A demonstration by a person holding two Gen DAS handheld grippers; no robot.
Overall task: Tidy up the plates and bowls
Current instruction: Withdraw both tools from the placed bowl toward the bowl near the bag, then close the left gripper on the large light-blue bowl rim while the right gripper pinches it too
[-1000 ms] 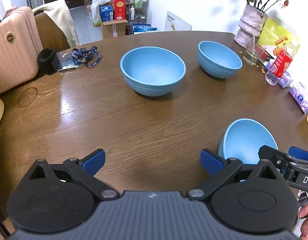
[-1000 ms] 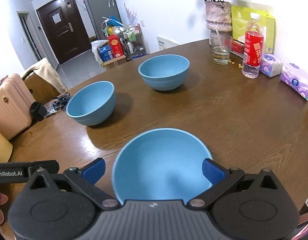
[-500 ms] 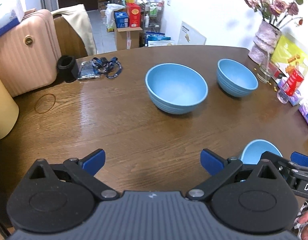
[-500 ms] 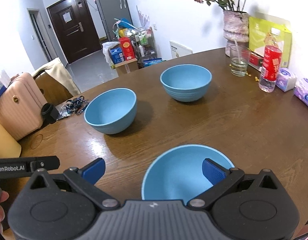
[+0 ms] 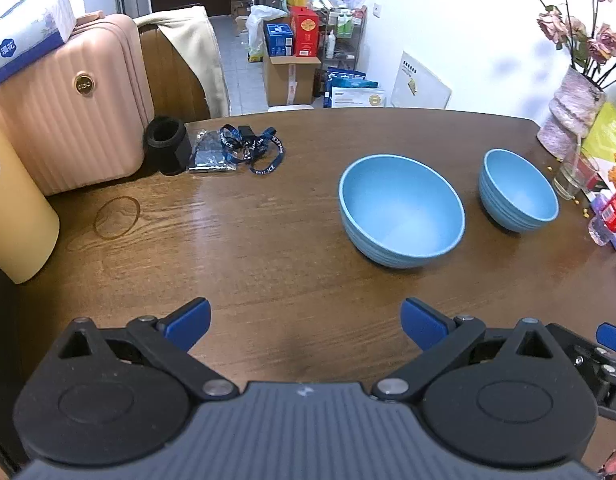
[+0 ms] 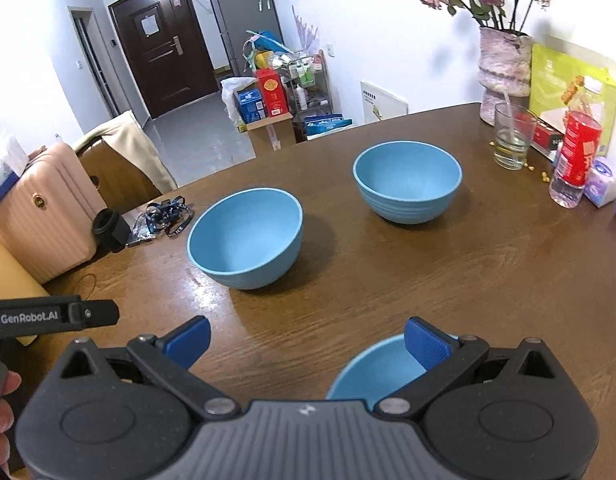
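Observation:
Three light blue bowls stand apart on a round brown wooden table [image 5: 267, 264]. The large bowl [image 5: 402, 210] [image 6: 245, 238] sits mid-table, and a smaller ribbed bowl [image 5: 518, 196] [image 6: 408, 182] stands to its right near the vase. The third bowl [image 6: 374, 372] lies close under my right gripper [image 6: 305, 334], partly hidden by its right finger, not gripped. My left gripper [image 5: 305, 316] hovers open over bare wood, well short of the large bowl. Both grippers hold nothing. The left view does not show the third bowl.
A pink suitcase [image 5: 71, 104], a yellow object [image 5: 15, 216], a black cup [image 5: 165, 150] and a blue lanyard [image 5: 251, 148] crowd the table's left. A vase [image 6: 502, 68], glass [image 6: 510, 142], red bottle [image 6: 576, 160] and tissue packs line the right edge.
Both grippers have pulled back and risen; the bowls look farther off. The near bowl has slid from between the right fingers to below the right one and left the left view.

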